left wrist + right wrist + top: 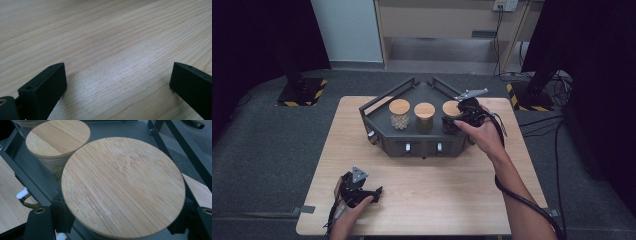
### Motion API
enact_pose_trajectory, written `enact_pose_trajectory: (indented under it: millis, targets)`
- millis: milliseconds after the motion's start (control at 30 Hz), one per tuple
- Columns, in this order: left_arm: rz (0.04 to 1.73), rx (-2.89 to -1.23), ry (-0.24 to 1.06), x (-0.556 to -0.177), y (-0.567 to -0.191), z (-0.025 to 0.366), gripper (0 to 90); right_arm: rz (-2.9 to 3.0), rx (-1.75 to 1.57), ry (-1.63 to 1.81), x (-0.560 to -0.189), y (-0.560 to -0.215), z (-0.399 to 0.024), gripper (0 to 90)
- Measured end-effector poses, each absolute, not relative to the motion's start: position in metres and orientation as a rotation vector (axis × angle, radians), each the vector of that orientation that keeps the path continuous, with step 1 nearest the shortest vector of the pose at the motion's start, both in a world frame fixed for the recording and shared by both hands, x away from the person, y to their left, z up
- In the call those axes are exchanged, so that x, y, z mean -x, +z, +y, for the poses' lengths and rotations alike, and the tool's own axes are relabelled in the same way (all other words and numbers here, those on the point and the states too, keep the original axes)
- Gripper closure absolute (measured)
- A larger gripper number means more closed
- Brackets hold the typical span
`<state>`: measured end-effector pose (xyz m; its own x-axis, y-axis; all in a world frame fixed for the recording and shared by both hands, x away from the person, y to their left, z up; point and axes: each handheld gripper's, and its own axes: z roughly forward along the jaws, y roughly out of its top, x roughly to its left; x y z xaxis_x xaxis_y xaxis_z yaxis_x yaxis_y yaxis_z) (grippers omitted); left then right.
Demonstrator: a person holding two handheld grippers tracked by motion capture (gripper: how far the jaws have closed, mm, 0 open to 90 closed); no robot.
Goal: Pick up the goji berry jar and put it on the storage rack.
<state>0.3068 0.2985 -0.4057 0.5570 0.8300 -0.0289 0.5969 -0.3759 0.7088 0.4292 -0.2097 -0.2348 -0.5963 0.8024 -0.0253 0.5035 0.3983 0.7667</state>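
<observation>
Jar on the right (451, 116), one of three with bamboo lids, stands in the dark tray (382, 131) at the far middle of the counter (422, 195); in the high view the right claw (458, 119) has it by the body, the hand reaching in from the near right. The middle jar (424, 116) and the left jar (399, 113) stand untouched beside it. The left claw (373, 191) rests on the near left of the counter, well apart from the tray.

In the left gripper view the jaws stand wide apart over bare wood, released and empty.

In the right gripper view the round lid (122, 186) looms close, with the black pads (62, 216) clenched against the jar just under its rim on either side.

The grasp looks made, so lifting is the step in hand. The next move likely calls for a straight rise, clearing the tray's rails and the middle jar.
</observation>
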Motion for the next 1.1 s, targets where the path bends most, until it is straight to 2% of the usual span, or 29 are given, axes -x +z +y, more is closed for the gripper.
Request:
enact_pose_trajectory:
  millis: [1100]
  targets:
    - [1.141,-2.109,0.439,-0.307,-0.406,0.299,0.0,2.269,-1.144,1.024,-0.439,-0.248,-0.206,26.6]
